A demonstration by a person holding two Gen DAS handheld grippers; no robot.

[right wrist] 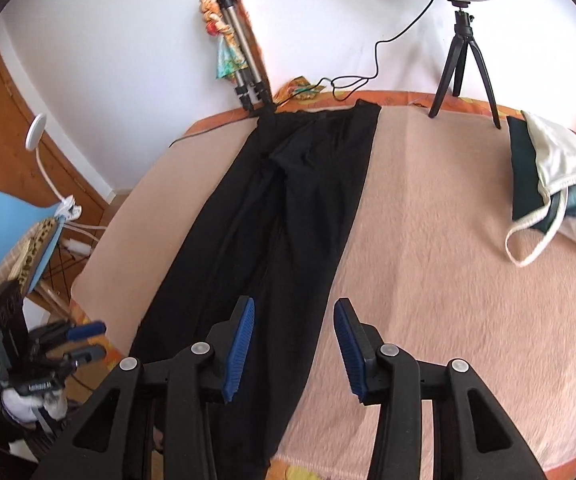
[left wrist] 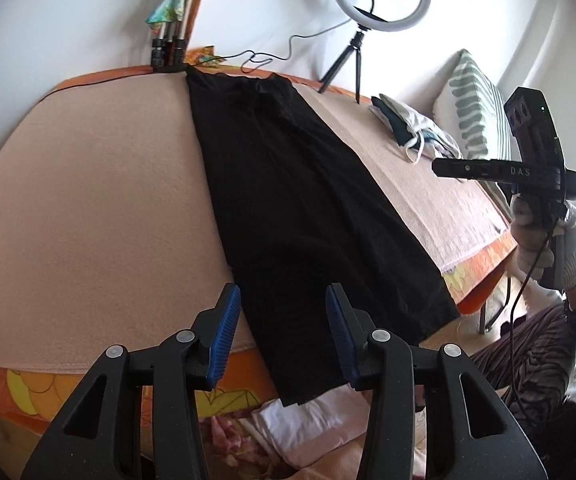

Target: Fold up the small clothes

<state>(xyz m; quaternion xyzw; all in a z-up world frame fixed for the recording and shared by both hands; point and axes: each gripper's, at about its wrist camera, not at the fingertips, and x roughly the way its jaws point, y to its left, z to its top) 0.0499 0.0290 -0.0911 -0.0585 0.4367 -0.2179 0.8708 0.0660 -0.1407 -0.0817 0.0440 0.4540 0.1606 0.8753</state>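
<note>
A long black garment [left wrist: 300,204] lies stretched flat across the pink blanket [left wrist: 87,208], from the far edge by the wall to the near edge, where its end hangs over. It also shows in the right wrist view [right wrist: 283,216]. My left gripper [left wrist: 283,332] is open and empty, hovering above the garment's near end. My right gripper [right wrist: 294,344] is open and empty above the garment's near right edge. The right gripper also shows in the left wrist view [left wrist: 536,168], raised at the right; the left gripper shows in the right wrist view [right wrist: 83,340], low at the left.
A small pile of white and teal clothes [right wrist: 548,172] lies at the blanket's far right. A ring light on a black tripod [right wrist: 464,60] stands at the far edge. A folded tripod [right wrist: 243,60] leans on the wall. A striped pillow [left wrist: 476,108] is at the right, a blue chair [right wrist: 11,224] at the left.
</note>
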